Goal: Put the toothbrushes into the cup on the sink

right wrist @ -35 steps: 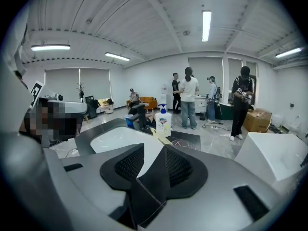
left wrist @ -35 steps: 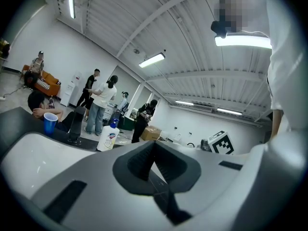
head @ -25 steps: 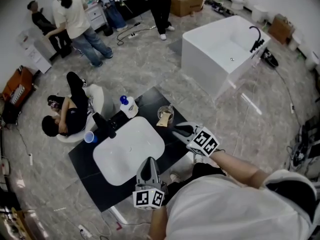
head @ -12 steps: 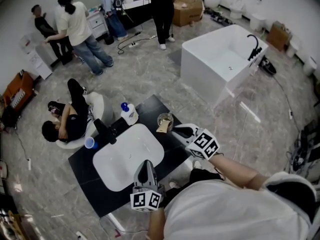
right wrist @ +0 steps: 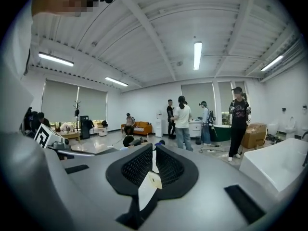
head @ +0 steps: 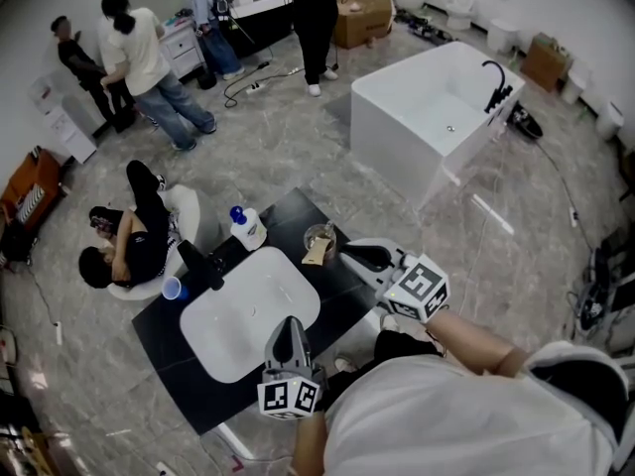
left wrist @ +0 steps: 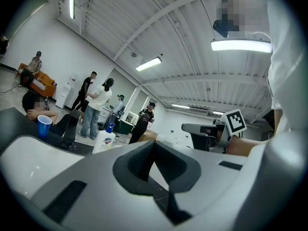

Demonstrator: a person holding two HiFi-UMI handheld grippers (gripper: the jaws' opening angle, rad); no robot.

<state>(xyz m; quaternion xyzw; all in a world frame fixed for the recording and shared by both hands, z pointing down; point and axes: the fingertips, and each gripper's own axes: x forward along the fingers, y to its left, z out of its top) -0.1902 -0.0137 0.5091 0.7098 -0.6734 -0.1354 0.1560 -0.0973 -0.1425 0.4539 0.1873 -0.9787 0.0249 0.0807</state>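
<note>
The right gripper (right wrist: 154, 149) is pressing its fingers (right wrist: 137, 166) together on a thin white strip (right wrist: 146, 189) with a cream patch. The fingers have just been closing, and the strip is standing edge-on in the narrow slit between them. Whether this strip is a toothbrush is not showing clearly enough to say. In the head view the right gripper (head: 355, 254) is hanging over the right end of the black tabletop (head: 288, 211). It is sitting just beside the cup (head: 319, 234) and pointing toward it without touching it.

The cup is standing upright on the tabletop beside the white sink (head: 223, 330), near the basin's far right corner, and it is carrying a tan piece (head: 317, 253) that is leaning out over its near rim.

The left gripper (left wrist: 154, 148) is keeping its fingers (left wrist: 132, 163) together with nothing between them. In the head view the left gripper (head: 289, 323) is pointing over the near edge of the sink, well apart from the cup.

Beyond the basin, a black faucet (head: 203, 264), a blue cup (head: 174, 288) and a white soap bottle (head: 246, 228) are standing on the tabletop.
</note>
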